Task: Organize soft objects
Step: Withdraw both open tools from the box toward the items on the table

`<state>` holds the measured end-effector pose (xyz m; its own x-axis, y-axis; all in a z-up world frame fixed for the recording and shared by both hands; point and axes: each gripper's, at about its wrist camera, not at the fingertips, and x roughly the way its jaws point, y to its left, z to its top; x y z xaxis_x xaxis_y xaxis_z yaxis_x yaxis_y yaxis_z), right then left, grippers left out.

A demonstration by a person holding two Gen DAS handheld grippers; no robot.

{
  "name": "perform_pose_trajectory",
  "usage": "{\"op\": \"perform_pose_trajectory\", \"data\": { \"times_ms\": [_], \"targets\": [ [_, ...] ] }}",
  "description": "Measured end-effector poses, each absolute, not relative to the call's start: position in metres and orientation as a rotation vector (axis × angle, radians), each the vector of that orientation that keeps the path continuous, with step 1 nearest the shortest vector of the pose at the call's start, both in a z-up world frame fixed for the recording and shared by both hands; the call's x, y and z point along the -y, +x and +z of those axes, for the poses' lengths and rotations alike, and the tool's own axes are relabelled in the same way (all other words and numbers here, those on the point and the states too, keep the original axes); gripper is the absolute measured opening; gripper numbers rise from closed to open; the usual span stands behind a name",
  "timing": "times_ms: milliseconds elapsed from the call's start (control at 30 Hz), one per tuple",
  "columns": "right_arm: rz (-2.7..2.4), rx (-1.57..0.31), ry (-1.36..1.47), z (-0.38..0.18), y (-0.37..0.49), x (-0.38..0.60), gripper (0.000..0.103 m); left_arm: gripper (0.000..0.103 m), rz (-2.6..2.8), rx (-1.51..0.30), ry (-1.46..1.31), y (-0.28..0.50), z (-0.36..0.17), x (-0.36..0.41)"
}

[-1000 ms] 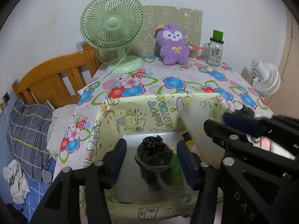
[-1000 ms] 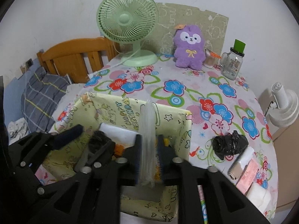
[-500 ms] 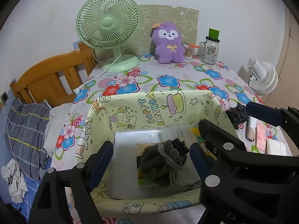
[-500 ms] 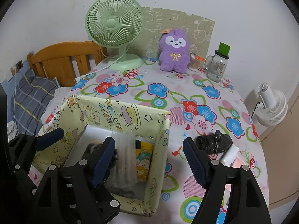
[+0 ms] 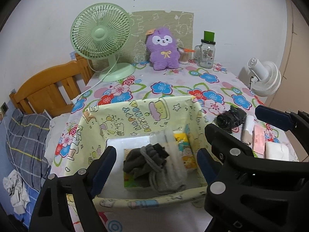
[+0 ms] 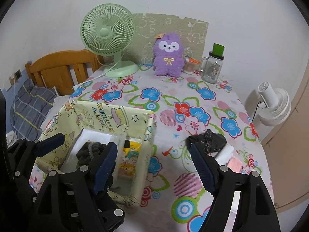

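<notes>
The black bundle [image 6: 207, 140] is lying on the table [image 6: 173, 96] just beyond the wide-open right gripper [image 6: 154, 168], while the left gripper [image 5: 154, 166] is being held wide over the box [image 5: 135, 114].

Likely home bedroom: wooden bed frame [image 5: 46, 92], plaid bedding [image 5: 23, 135], plush toy [image 5: 163, 51].

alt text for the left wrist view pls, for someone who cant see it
The open left gripper hovers over a yellow cartoon-print box holding a rolled grey sock bundle on a floral tablecloth. Behind stand a green fan and purple plush.
</notes>
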<state>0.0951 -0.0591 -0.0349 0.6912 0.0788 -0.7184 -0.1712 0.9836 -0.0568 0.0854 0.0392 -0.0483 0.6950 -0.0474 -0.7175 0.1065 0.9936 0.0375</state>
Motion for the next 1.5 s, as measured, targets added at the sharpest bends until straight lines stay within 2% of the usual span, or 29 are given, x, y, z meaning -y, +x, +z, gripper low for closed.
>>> {"op": "perform_pose_trajectory", "data": {
  "times_ms": [300, 1500],
  "targets": [
    [0.12, -0.764, -0.104, -0.025, 0.087, 0.08, 0.086, 0.087, -0.106, -0.773, 0.077, 0.079, -0.038, -0.02],
    [0.033, -0.728, -0.053, -0.019, 0.066, 0.17, 0.089, 0.09, -0.195, -0.75, 0.1, 0.066, -0.032, 0.066]
  ]
}}
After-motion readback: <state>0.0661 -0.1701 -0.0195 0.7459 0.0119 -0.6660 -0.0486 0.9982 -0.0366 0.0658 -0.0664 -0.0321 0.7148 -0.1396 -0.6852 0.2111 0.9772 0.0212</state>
